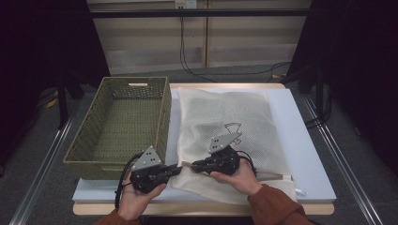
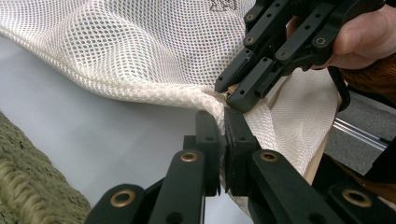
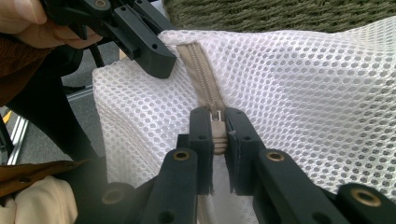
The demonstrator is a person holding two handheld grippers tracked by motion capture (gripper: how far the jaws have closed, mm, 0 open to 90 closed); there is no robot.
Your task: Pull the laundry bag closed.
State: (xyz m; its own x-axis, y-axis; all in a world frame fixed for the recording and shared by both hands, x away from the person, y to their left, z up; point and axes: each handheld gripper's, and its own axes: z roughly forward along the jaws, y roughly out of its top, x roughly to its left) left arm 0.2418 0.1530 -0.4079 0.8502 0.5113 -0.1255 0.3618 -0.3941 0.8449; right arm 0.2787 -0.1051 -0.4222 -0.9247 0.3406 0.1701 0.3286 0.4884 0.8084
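Left gripper (image 2: pixel 223 122) pinches mesh bag (image 1: pixel 220 117) corner; right gripper (image 3: pixel 218 122) clamps zipper pull (image 3: pixel 216 116). Zipper (image 3: pixel 201 70) runs toward 12 o'clock from right jaws.

Zipper pull (image 3: pixel 215 116) half hidden between tongs

Both claws, left (image 1: pixel 177 168) and right (image 1: pixel 192 165), meet at mesh bag (image 1: pixel 225 117) corner beside basket (image 1: pixel 162 117).

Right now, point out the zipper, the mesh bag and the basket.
zipper (image 3: pixel 201 77), right gripper view, on the beige teeth above the jaws.
mesh bag (image 1: pixel 220 110), high view, on its flat middle.
basket (image 1: pixel 162 117), high view, on its right wall.
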